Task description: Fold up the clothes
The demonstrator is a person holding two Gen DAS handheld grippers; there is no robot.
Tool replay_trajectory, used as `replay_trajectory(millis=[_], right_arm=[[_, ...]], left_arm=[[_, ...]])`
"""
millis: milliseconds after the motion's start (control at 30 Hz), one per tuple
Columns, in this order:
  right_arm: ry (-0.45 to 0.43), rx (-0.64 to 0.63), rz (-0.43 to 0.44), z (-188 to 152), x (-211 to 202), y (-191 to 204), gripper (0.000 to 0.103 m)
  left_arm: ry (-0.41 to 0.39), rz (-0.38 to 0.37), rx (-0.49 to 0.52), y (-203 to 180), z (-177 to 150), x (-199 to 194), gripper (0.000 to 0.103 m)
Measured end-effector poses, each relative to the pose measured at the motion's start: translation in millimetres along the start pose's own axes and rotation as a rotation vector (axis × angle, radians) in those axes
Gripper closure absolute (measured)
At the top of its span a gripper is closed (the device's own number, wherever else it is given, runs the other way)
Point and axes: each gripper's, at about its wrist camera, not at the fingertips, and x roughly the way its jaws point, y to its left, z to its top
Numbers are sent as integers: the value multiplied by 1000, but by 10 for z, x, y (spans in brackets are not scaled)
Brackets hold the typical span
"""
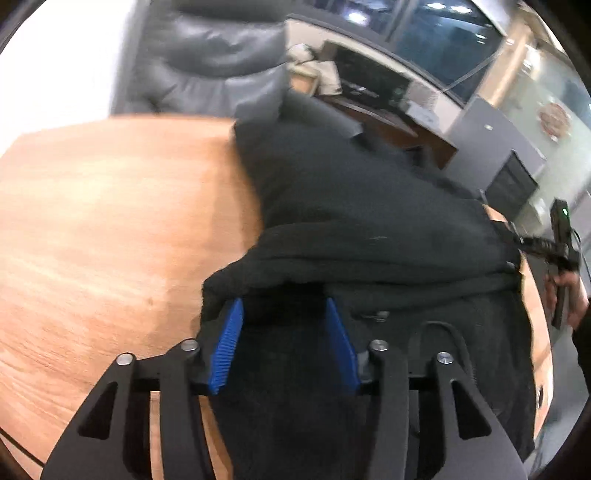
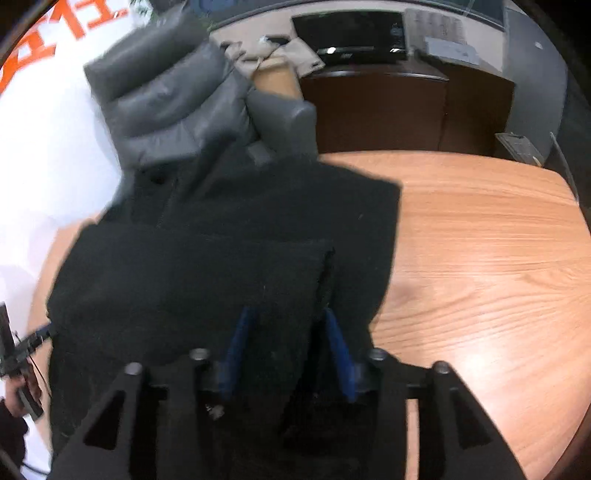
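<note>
A black fleece garment (image 1: pixel 362 206) lies on a round wooden table (image 1: pixel 110 221), its near part folded over itself. My left gripper (image 1: pixel 284 306) is open, its blue pads either side of the garment's near left edge, with cloth between them. In the right wrist view the same garment (image 2: pixel 229 236) covers the table's left half (image 2: pixel 480 258). My right gripper (image 2: pixel 288 314) is open over the folded near right part, with cloth between its blue pads. The right gripper and hand also show in the left wrist view (image 1: pixel 561 258).
A grey leather armchair (image 2: pixel 177 96) stands just beyond the table, behind the garment. A dark wooden desk with a monitor (image 2: pixel 354 33) and a cardboard box (image 2: pixel 277 79) lies further back. A white wall is to the left.
</note>
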Motion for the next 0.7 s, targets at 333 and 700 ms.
replay_trajectory(millis=[333,700], right_arm=[[-169,-294,80,-120,-126,629,20],[-65,-265,-20,-408,184,405,16]], left_arm=[[-1,-137,229,-635,457,615,1],[58,-90,169,-319,131,1107,25]])
